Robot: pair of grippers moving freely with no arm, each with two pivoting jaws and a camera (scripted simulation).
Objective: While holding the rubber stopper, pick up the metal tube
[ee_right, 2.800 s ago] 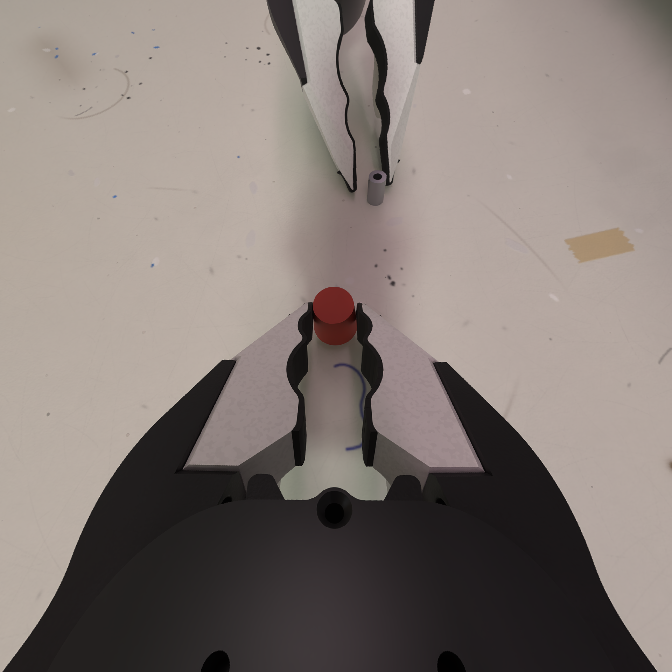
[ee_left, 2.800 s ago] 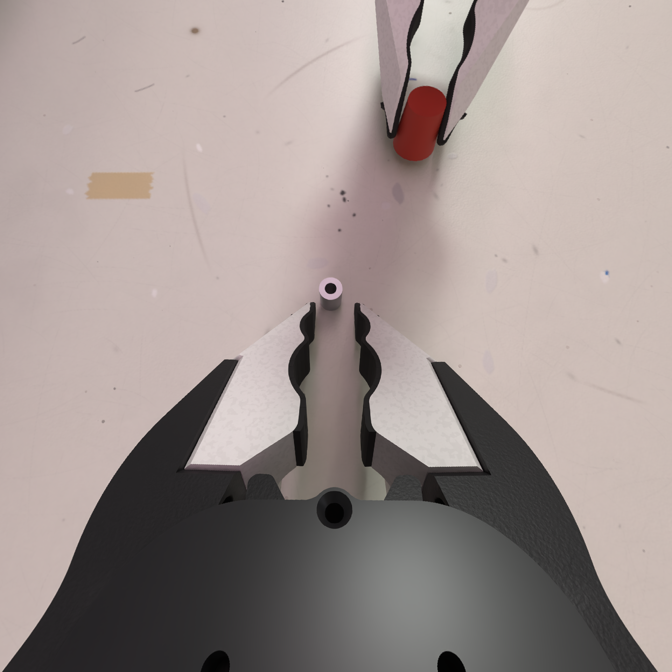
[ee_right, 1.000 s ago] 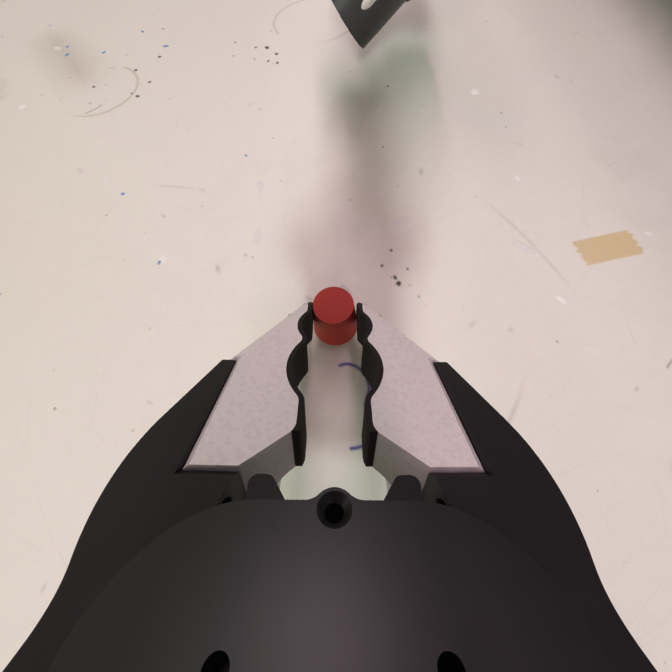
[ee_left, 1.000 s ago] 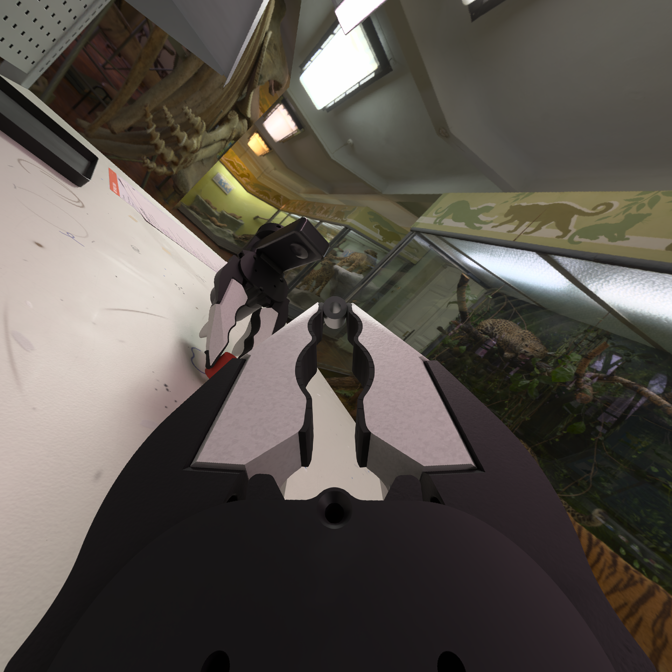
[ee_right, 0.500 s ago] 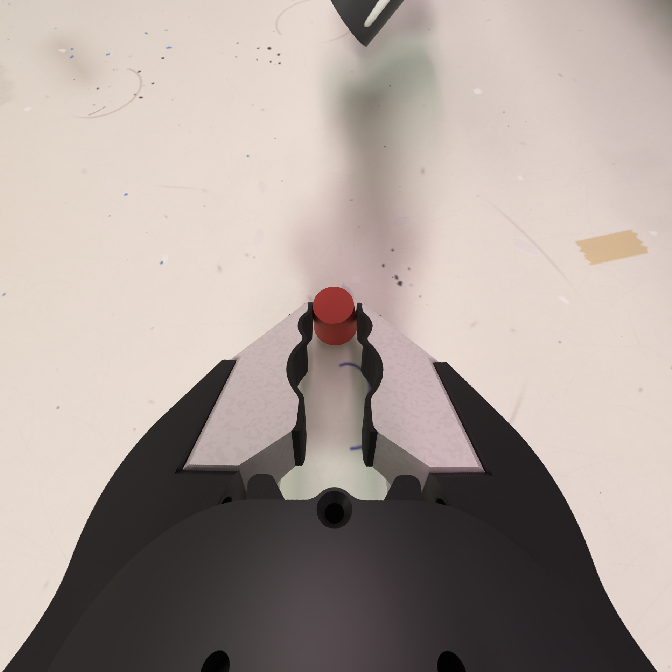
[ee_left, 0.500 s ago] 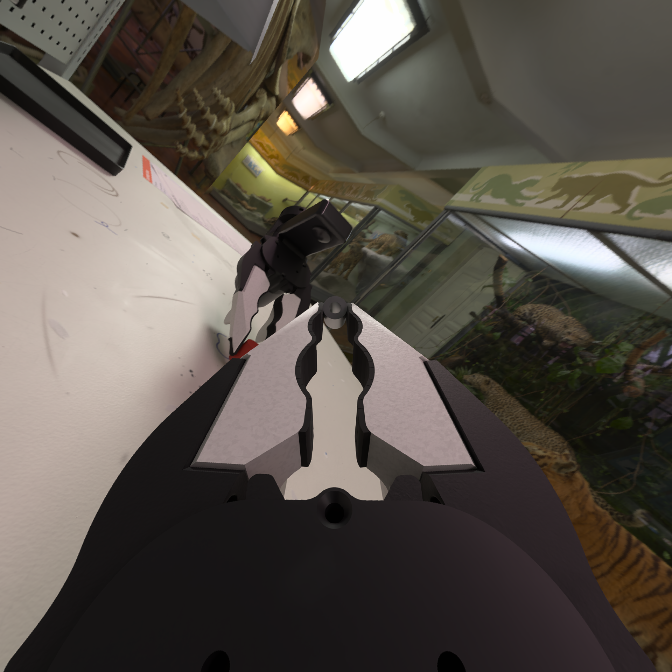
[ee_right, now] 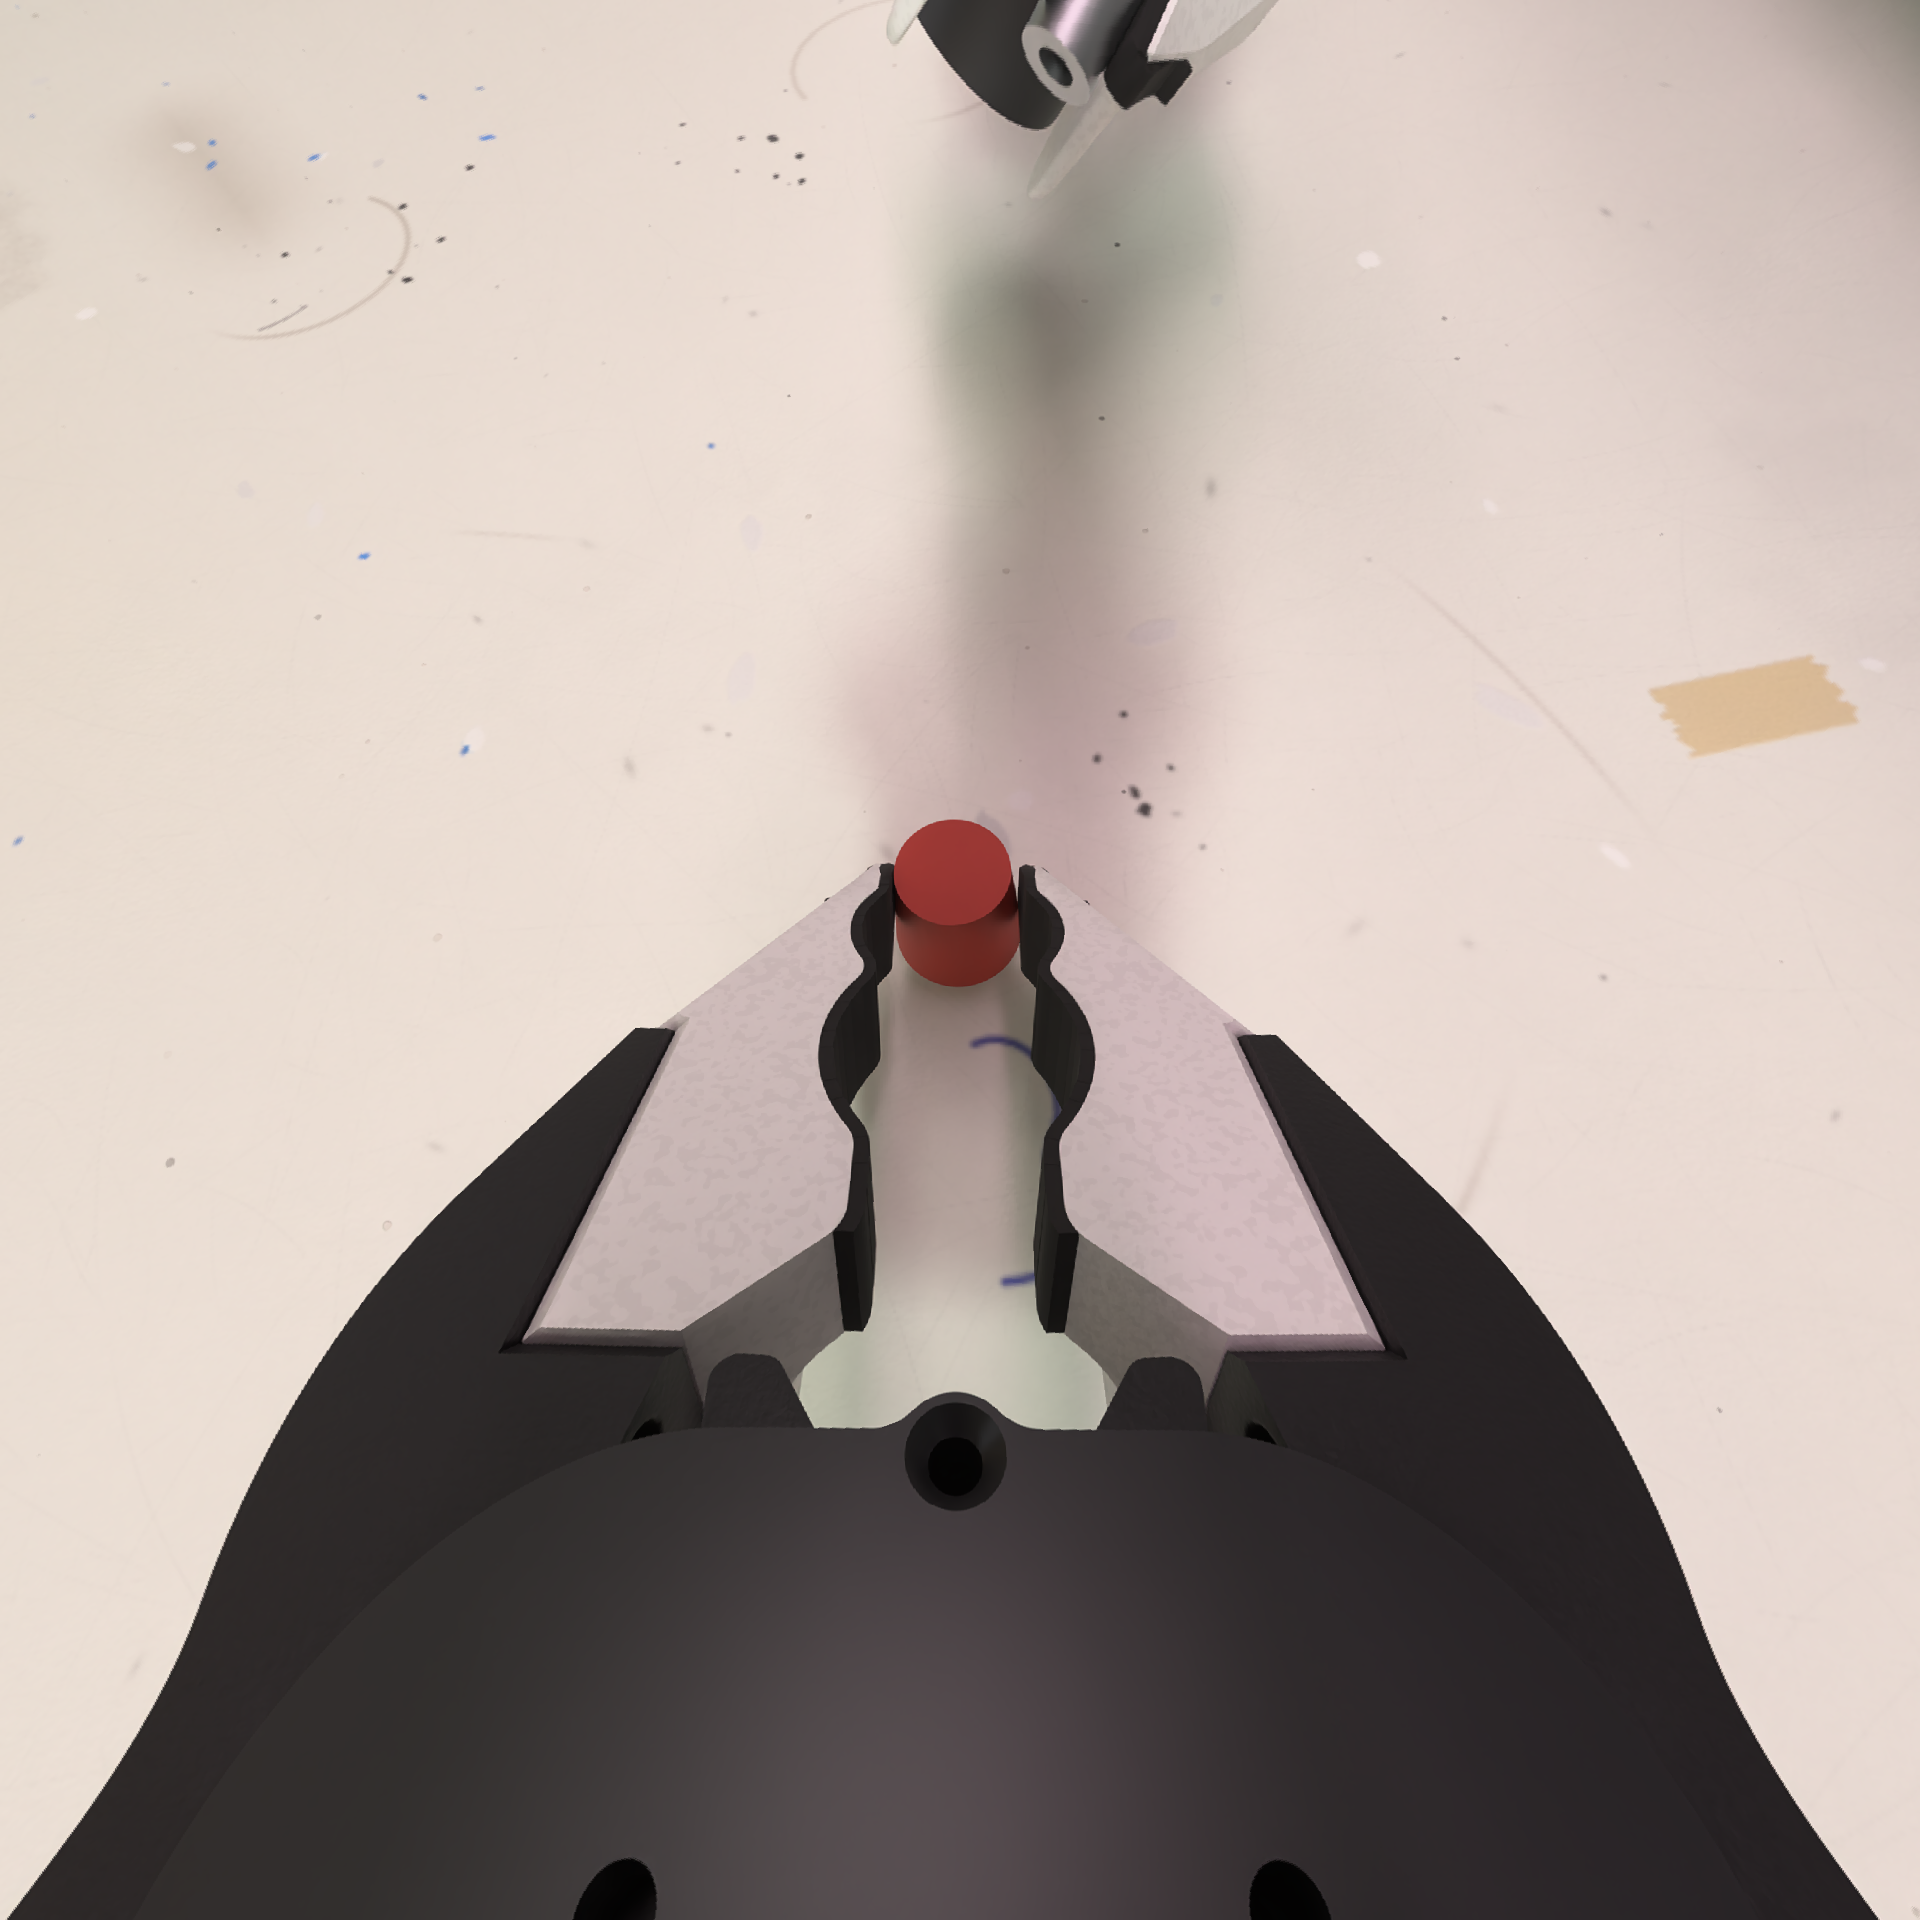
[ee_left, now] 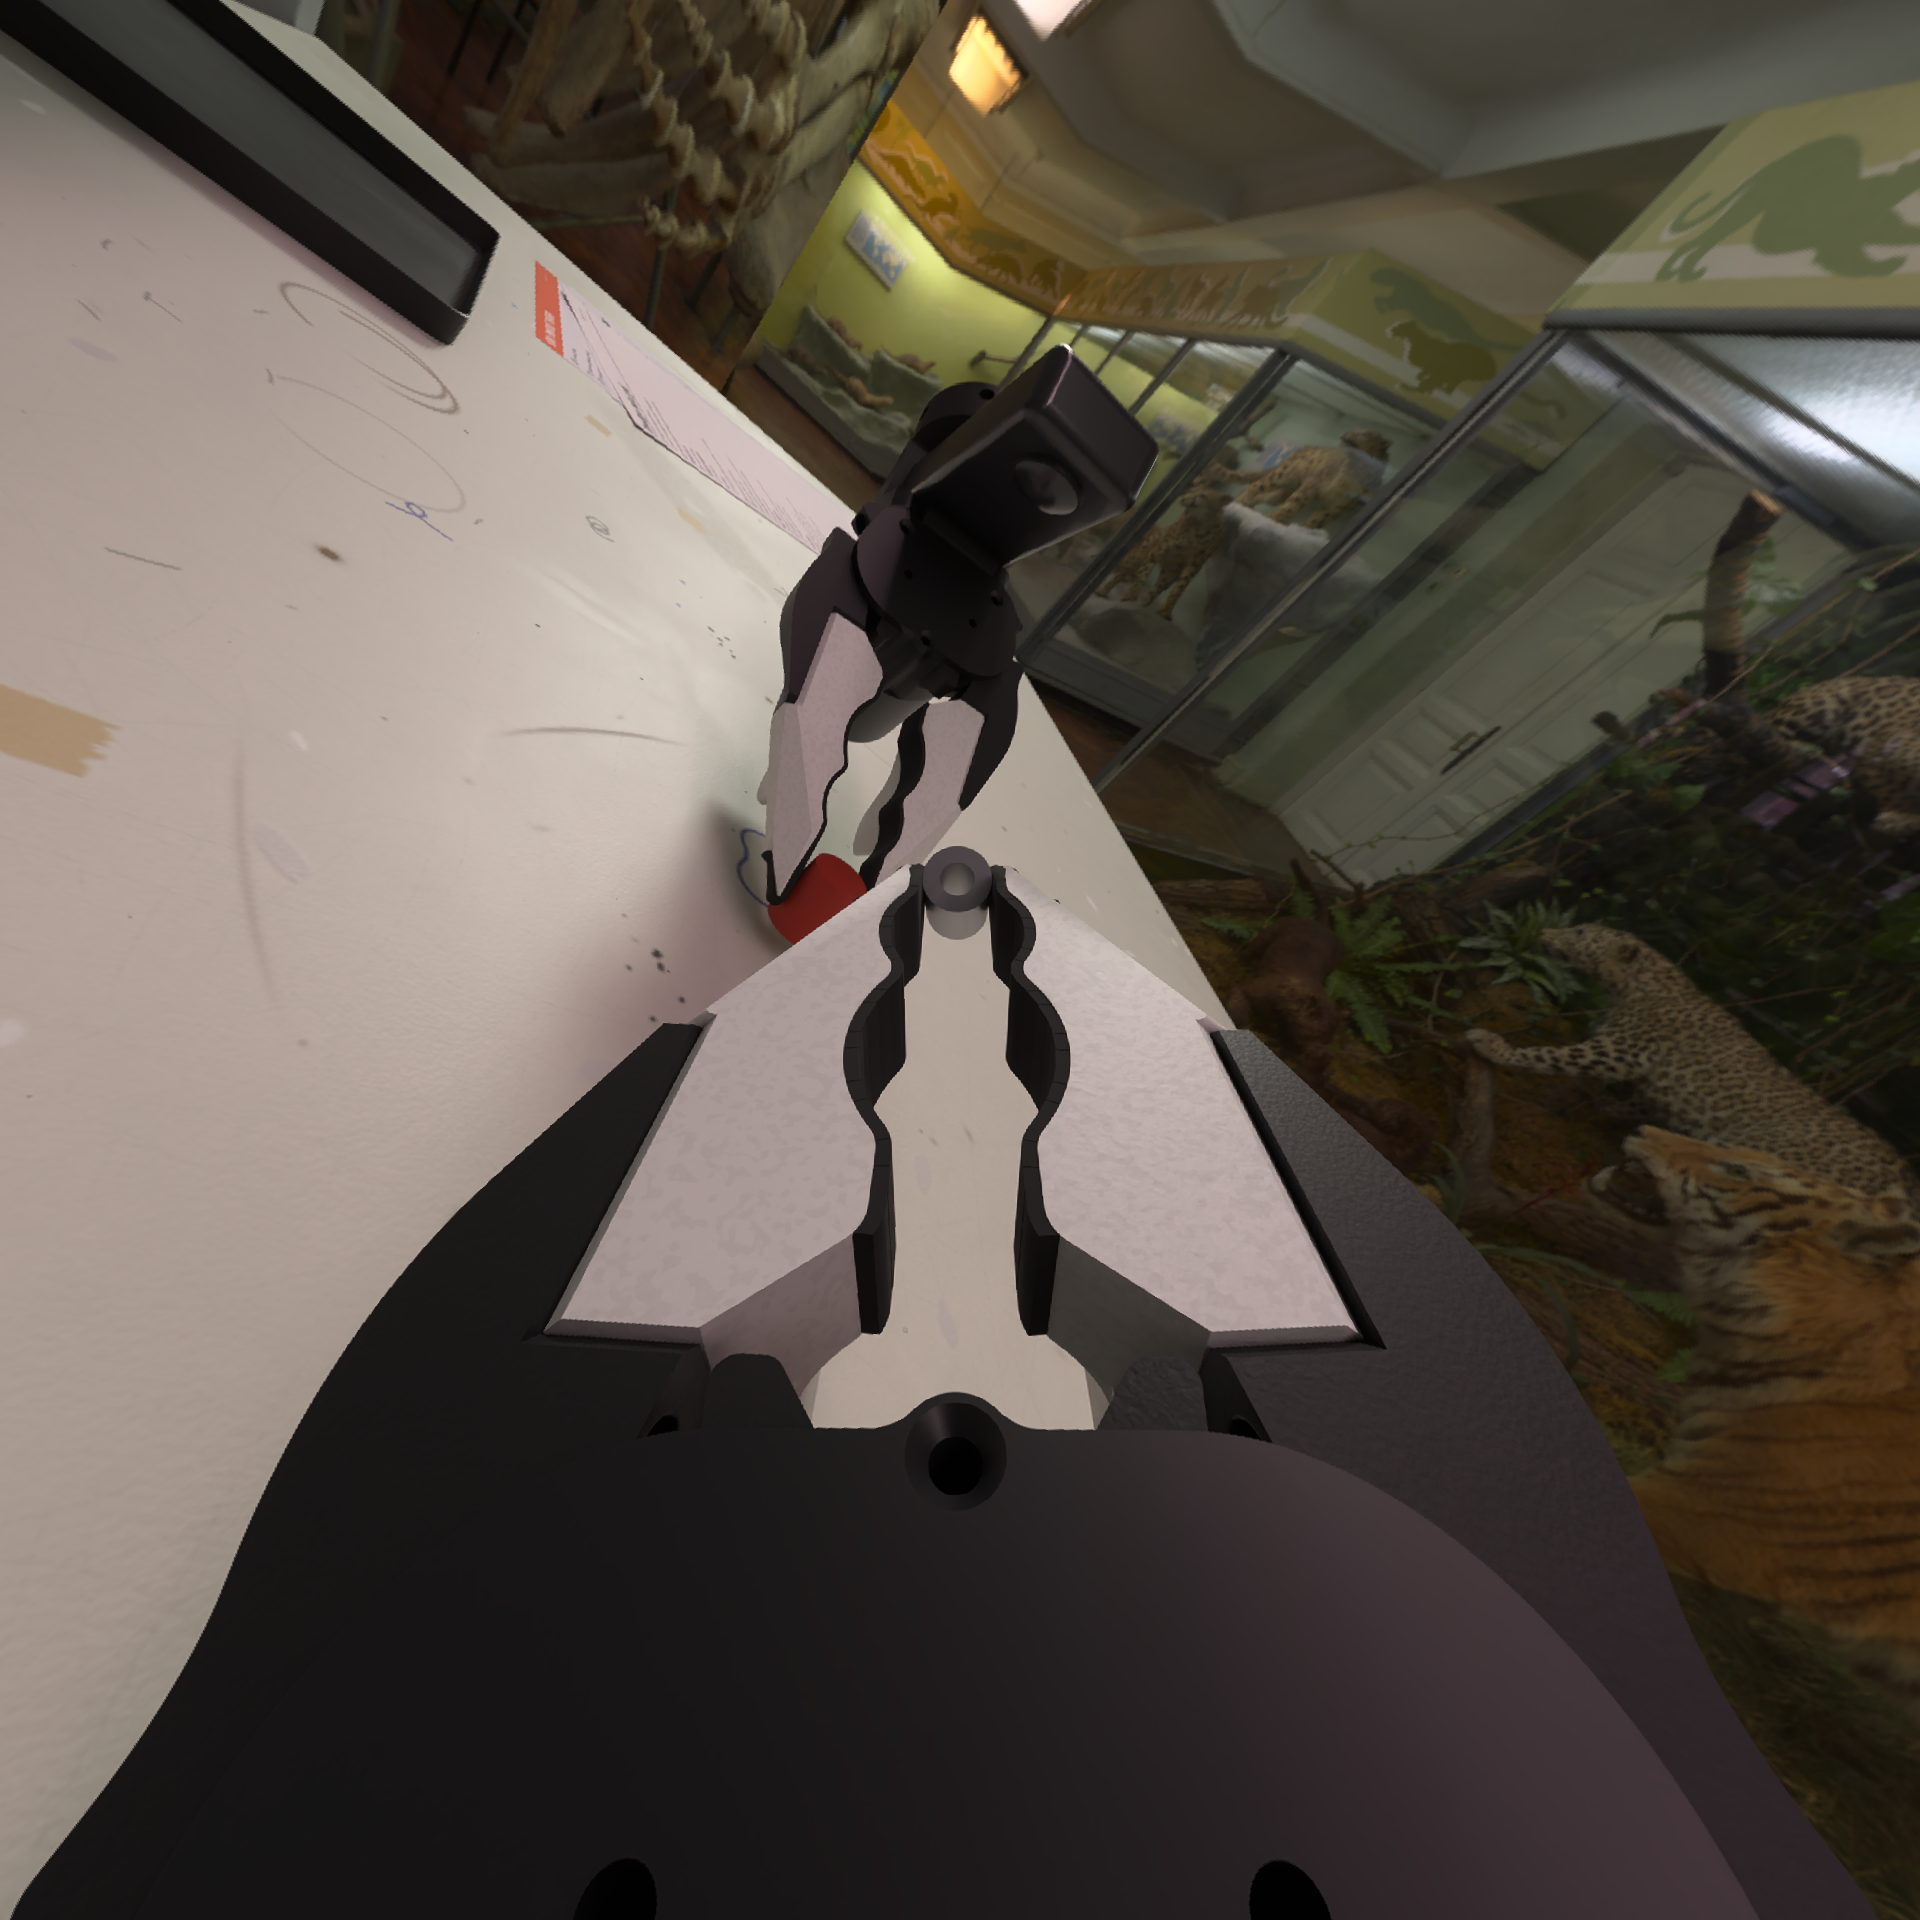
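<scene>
Two grippers — left gripper [ee_left: 957, 899] clenched on metal tube [ee_left: 958, 902]; right gripper [ee_right: 954, 914], at 11 o'clock, grasping red rubber stopper [ee_right: 953, 902] on table [ee_right: 416, 727].

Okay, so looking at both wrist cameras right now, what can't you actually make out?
- Rubber stopper: its base and whether it touches the table are hidden by the right gripper in the right wrist view.
- Left gripper: cut off by the top edge there.
- Metal tube: in the left wrist view, its length is hidden between that gripper's fingers.
- Paper sheet: print too small.
</scene>
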